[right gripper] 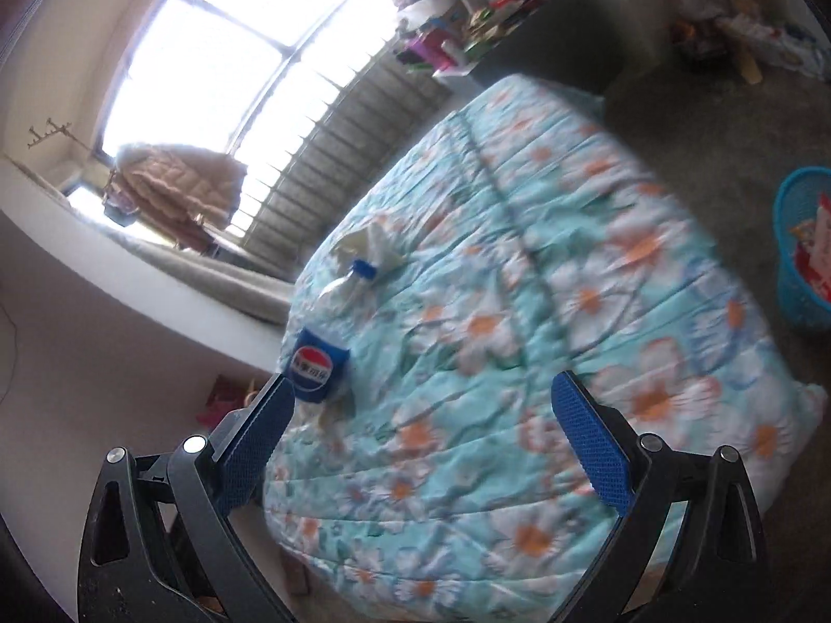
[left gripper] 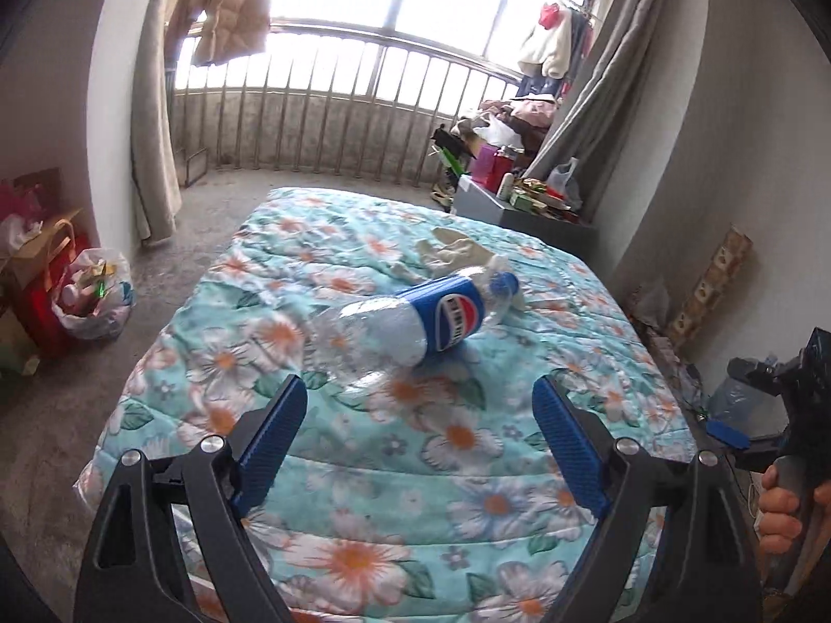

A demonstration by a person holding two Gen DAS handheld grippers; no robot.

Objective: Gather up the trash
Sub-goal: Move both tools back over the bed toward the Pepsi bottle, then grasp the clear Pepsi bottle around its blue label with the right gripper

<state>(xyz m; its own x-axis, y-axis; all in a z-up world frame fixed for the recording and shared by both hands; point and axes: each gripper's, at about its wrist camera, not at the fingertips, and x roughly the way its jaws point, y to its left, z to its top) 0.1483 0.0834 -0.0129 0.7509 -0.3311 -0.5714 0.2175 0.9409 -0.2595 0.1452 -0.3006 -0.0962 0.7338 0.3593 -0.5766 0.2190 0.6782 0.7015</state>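
Bottle [left gripper: 415, 324], clear plastic w/ blue label and blue cap, lay on its side on the bed [left gripper: 363, 493], on a floral turquoise quilt. Cap end pointed toward the far side of the bed, base end toward the camera. Crumpled pale tissue [left gripper: 452, 254] sat just beyond the cap, close to or touching it; can't tell which.

Left claw [left gripper: 419, 405] hung over the near part of the bed w/ jaws wide, nothing between the blue pads. Bottle base was just ahead of the gap, apart from both pads.

Right claw [right gripper: 423, 405] also stood wide and empty, its view tilted and motion-blurred. In that view the bottle [right gripper: 324, 358] showed just beside the left pad, not gripped. From the left wrist view, the right claw appeared at far right edge w/ the person's hand [left gripper: 784, 509] wrapped around its handle.

Blue mesh basket [right gripper: 802, 249] w/ red and white wrappers inside stood on the floor beside the bed, well apart from the bottle. Plastic bag [left gripper: 96, 296] stuffed w/ rubbish sat on the floor on the other side of the bed, near red gift bags.
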